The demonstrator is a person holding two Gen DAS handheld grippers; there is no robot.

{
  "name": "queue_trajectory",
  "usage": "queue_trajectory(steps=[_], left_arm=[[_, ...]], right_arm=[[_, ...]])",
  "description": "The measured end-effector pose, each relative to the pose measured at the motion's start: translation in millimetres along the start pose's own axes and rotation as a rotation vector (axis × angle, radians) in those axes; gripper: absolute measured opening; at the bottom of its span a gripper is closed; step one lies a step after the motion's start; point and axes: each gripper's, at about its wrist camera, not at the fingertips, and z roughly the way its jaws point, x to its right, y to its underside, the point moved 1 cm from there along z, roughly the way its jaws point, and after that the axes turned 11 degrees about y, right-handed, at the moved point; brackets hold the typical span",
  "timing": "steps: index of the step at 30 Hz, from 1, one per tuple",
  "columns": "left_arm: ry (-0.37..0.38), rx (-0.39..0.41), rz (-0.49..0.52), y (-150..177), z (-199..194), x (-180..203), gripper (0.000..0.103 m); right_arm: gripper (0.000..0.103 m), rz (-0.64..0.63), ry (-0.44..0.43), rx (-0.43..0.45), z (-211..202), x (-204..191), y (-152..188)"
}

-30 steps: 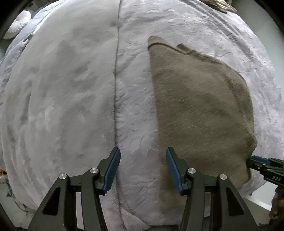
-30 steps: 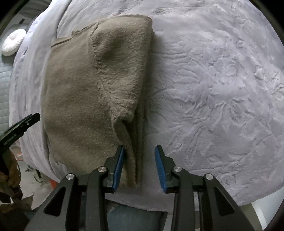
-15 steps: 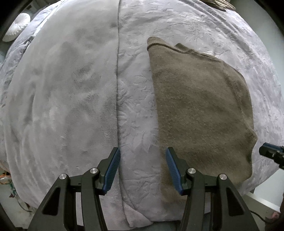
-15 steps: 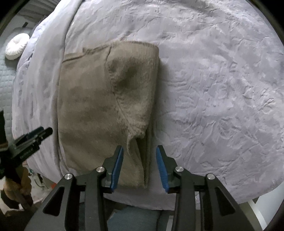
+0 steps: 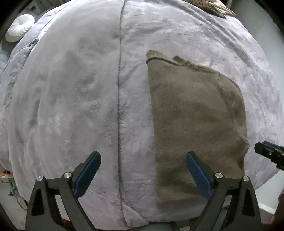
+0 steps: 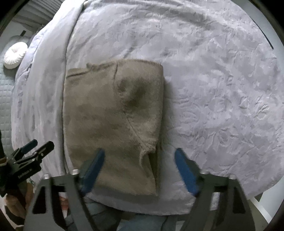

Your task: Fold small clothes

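Note:
A brown fleece garment (image 5: 197, 120) lies folded flat on the grey plush bedspread (image 5: 71, 106). In the right wrist view the garment (image 6: 110, 115) shows a folded-over sleeve on its right side. My left gripper (image 5: 142, 170) is open and empty, above the bedspread beside the garment's near left corner. My right gripper (image 6: 139, 168) is open and empty, above the garment's near right edge. Each gripper shows at the edge of the other's view: the right one (image 5: 269, 154), the left one (image 6: 32, 151).
A white round cushion (image 5: 19, 27) lies at the far left, also in the right wrist view (image 6: 15, 56). A tan knitted item (image 5: 211, 7) lies at the bed's far edge. The bed's near edge drops off just below the garment.
Both grippers have opened wider and pulled back and up from the garment. The right gripper, close over the garment's folded edge before, now holds nothing. The garment lies still.

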Motion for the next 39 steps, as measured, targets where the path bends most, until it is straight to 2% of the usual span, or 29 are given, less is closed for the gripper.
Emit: queue_trajectory(steps=[6, 14, 39], left_arm=[[-0.044, 0.007, 0.017, -6, -6, 7, 0.097], [-0.028, 0.018, 0.028, -8, -14, 18, 0.097], [-0.032, 0.035, 0.023, -12, -21, 21, 0.097]], right_arm=[[0.086, 0.017, 0.050, 0.044, -11, -3, -3], [0.087, -0.004, 0.127, 0.113, -24, -10, -6], [0.087, -0.003, 0.159, 0.120, -29, -14, -11]])
